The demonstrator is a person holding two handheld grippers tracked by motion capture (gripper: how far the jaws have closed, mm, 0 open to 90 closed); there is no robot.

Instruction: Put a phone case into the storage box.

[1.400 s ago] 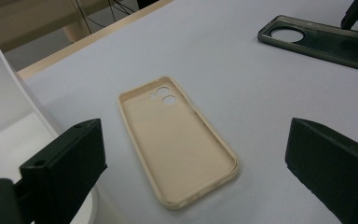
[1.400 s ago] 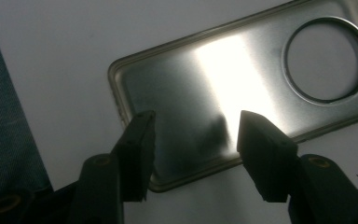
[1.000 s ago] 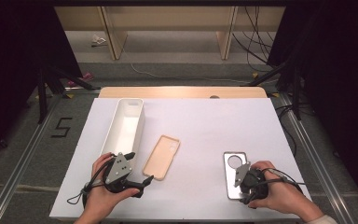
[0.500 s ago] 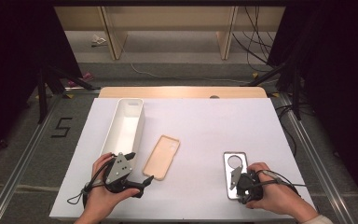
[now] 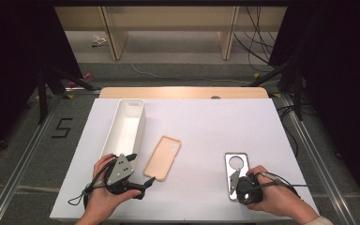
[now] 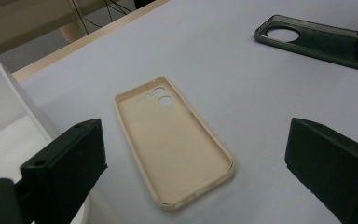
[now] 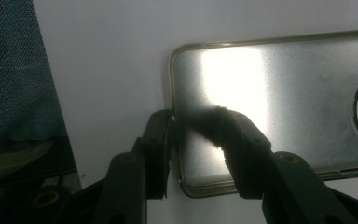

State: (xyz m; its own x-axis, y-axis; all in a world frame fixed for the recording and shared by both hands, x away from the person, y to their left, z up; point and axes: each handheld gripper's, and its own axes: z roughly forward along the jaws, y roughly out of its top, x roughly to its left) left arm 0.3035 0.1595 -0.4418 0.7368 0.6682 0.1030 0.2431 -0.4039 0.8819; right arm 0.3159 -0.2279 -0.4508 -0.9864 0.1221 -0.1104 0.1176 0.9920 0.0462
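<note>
Glossy grey phone case [image 7: 279, 107]; matt beige case [image 6: 172, 140]; smooth white table [image 5: 206, 126].

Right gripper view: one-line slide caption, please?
Right tongs straddle the short end rim of the dark phone case lying on the white table.

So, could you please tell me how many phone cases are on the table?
2: a beige soft phone case beside the white tray; a dark grey phone case at the right gripper.
</note>
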